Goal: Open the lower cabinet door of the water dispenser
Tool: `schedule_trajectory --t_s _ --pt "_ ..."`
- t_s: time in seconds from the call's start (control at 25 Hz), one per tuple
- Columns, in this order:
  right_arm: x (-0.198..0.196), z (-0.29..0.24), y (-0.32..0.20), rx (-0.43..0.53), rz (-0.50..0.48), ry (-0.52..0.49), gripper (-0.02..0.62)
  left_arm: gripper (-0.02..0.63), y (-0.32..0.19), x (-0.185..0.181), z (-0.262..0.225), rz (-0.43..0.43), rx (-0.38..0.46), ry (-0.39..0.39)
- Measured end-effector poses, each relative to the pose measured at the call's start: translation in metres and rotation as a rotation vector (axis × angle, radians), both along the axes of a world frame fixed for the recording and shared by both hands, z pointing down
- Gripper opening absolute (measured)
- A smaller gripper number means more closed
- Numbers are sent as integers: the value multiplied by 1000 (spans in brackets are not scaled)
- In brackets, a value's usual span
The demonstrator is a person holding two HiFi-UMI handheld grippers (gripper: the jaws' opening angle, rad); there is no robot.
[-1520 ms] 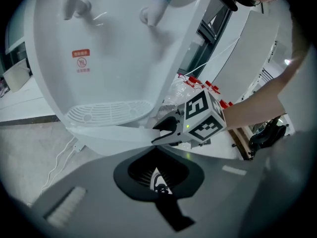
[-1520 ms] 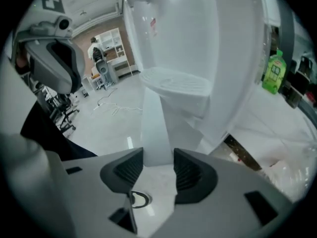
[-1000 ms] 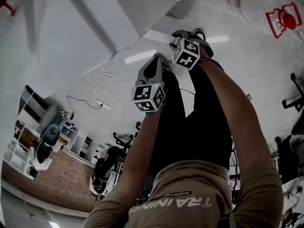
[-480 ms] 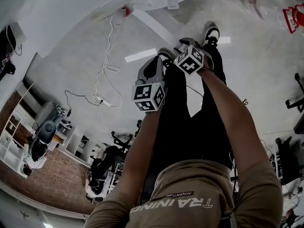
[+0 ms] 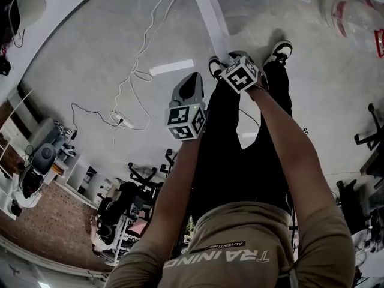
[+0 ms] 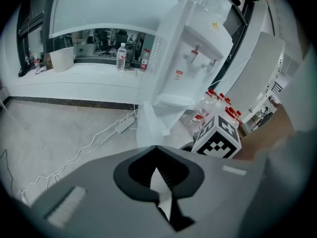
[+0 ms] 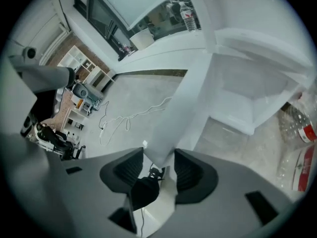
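Observation:
The white water dispenser point(image 6: 194, 53) stands tilted in the left gripper view, with its taps above and its lower cabinet door point(image 6: 147, 124) swung outward. In the right gripper view the cabinet's hollow inside point(image 7: 242, 100) shows beside the door point(image 7: 185, 108). The door's edge runs between the pads of my right gripper point(image 7: 159, 165), which is shut on it. From the head view the door point(image 5: 210, 18) appears as a thin white strip ending at the right gripper point(image 5: 233, 59). My left gripper point(image 5: 191, 81) hangs left of it, clear of the door, jaws together and holding nothing point(image 6: 159, 175).
A white cable and power strip point(image 5: 123, 122) lie on the grey floor to the left. Several red-capped water bottles point(image 6: 220, 105) are stacked right of the dispenser, also seen as bottles point(image 7: 299, 148). The person's shoes point(image 5: 281, 49) stand close to the door. A window ledge point(image 6: 74, 76) runs behind.
The head view has shifted: the broad white panel at upper left has shrunk to a thin strip at the top. The right gripper stays at the door's edge; the left has barely moved.

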State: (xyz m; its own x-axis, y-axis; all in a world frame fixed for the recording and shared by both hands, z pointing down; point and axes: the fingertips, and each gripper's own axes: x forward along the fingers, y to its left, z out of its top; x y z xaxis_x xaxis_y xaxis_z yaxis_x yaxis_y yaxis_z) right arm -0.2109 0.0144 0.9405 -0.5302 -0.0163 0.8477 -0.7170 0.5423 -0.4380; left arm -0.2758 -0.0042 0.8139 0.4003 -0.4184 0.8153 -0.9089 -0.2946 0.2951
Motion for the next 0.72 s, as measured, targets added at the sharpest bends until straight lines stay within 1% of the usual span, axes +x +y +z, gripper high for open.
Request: schedule_trajectory --t_s 0.16,0.28,0.48,0.72 --pt "-39 -5 -5 24 -96 -6 186 0 1 -26 -1 -25 13 15" --pt "-68 -8 -15 29 -136 -17 180 0 2 -48 -1 -46 23 20" --pt "-120 -10 -34 52 -166 -44 179 0 12 -96 8 -104 1 11" --pt "-158 -15 -66 83 -216 -31 179 0 10 -141 2 -134 14 -5"
